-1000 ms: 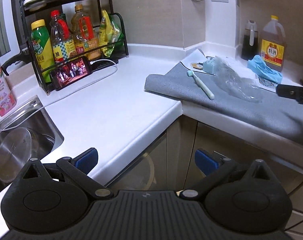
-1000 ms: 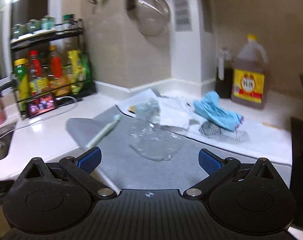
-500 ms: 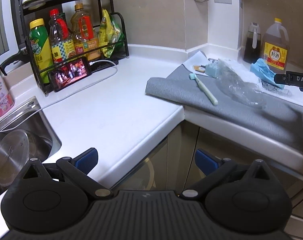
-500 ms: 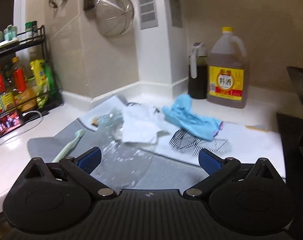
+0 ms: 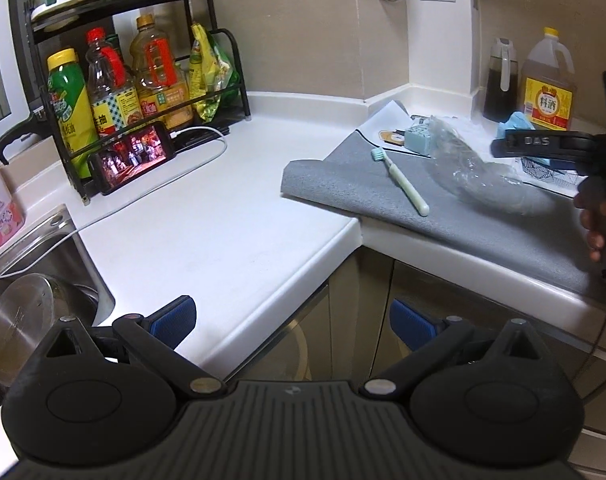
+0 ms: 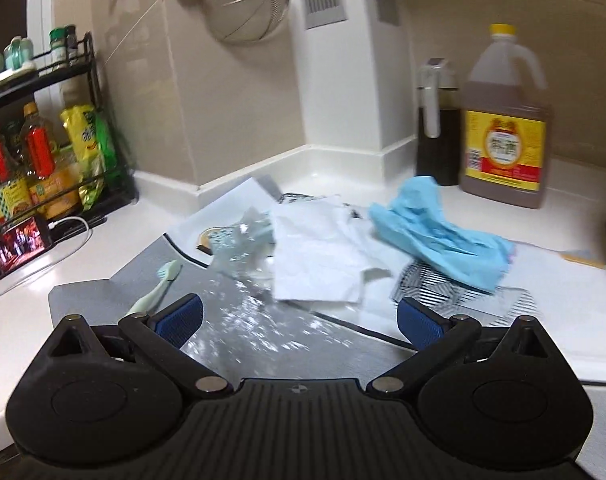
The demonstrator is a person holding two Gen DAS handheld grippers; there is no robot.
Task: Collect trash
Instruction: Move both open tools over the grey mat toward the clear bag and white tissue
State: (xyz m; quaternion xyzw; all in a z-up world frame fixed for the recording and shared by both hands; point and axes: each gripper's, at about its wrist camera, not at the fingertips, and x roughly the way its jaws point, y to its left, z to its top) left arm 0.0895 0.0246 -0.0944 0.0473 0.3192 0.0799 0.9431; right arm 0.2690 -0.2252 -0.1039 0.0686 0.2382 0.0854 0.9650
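A crushed clear plastic bottle point(image 6: 247, 284) lies on the grey mat point(image 6: 95, 292), and it shows too as the bottle point(image 5: 471, 172) in the left wrist view. A white tissue point(image 6: 315, 260) and a crumpled blue cloth point(image 6: 435, 232) lie just beyond it. A pale green toothbrush point(image 5: 401, 182) rests on the mat point(image 5: 343, 176) to the left. My right gripper point(image 6: 299, 320) hovers open just over the bottle's near end. My left gripper point(image 5: 291, 322) is open and empty, low in front of the counter edge.
A black rack point(image 5: 143, 80) of bottles stands at the back left with a lit phone point(image 5: 133, 158) and its white cable. A sink point(image 5: 31, 300) with a steel lid is at left. Dark bottle point(image 6: 437, 128) and big jug point(image 6: 503, 120) stand behind the cloth.
My right gripper has moved forward and down toward the bottle and tissue, which now look larger. The left view has shifted slightly; the right tool and a hand show at its right edge.
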